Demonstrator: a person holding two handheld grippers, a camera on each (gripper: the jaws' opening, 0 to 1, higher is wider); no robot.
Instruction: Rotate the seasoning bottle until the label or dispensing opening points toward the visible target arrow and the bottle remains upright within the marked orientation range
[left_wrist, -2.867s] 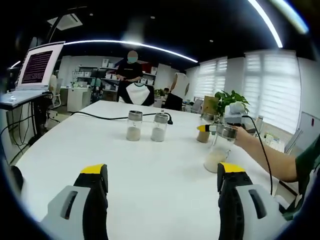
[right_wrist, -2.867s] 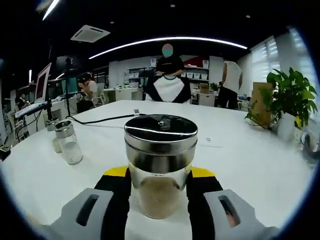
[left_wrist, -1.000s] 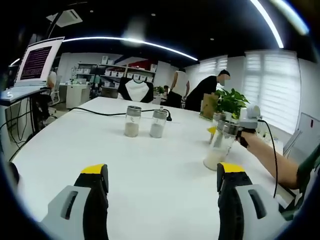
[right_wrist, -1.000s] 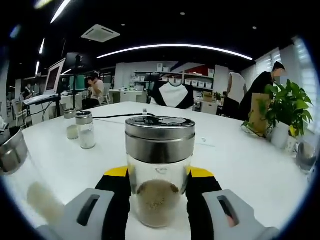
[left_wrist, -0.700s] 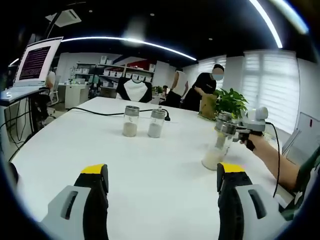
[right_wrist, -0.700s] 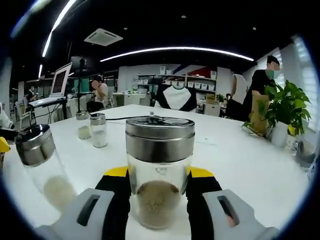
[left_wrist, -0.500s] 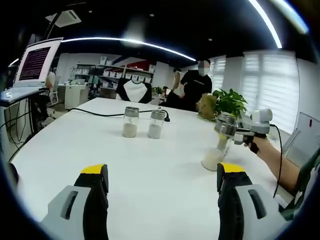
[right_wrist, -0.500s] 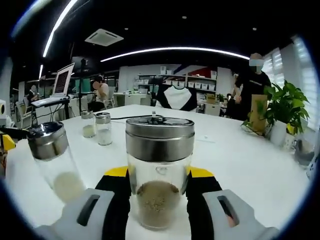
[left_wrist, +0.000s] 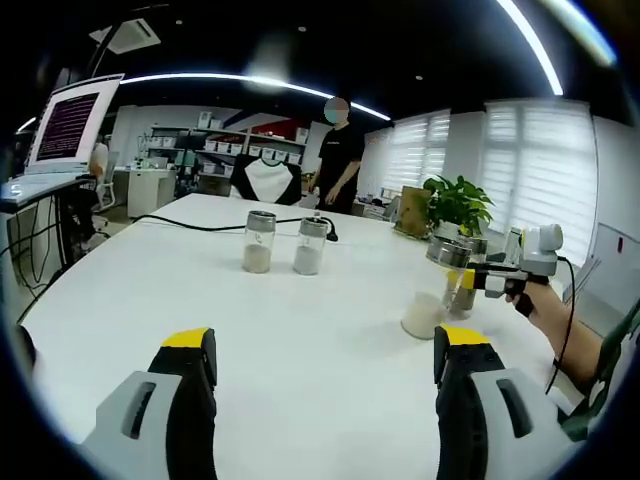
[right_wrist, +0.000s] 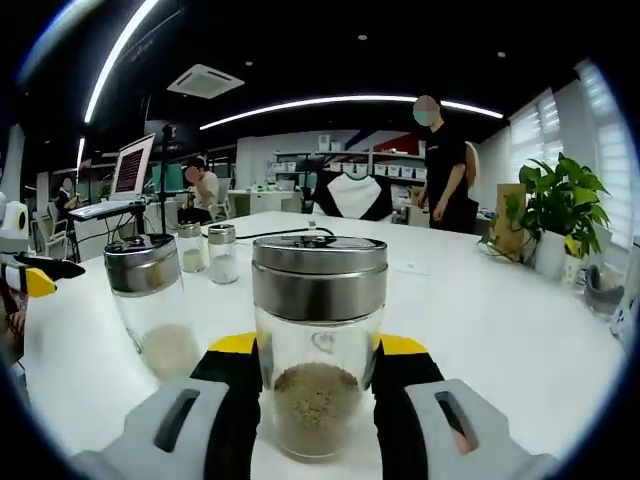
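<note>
A glass seasoning bottle with a steel lid and brown grains in its lower part stands upright between the jaws of my right gripper, which is shut on it. In the left gripper view the right gripper sits at the right, just behind a second bottle that holds white powder. That white-powder bottle stands left of the held one. My left gripper is open above the bare table with nothing between its fingers. I see no arrow mark.
Two small bottles stand side by side mid-table, a black cable behind them. A potted plant sits at the table's far right edge. A laptop is at the left. A person stands beyond the table.
My right gripper has carried the brown-grain bottle further right, to beside the white-powder bottle. The left gripper has not moved. The standing person has walked left across the room.
</note>
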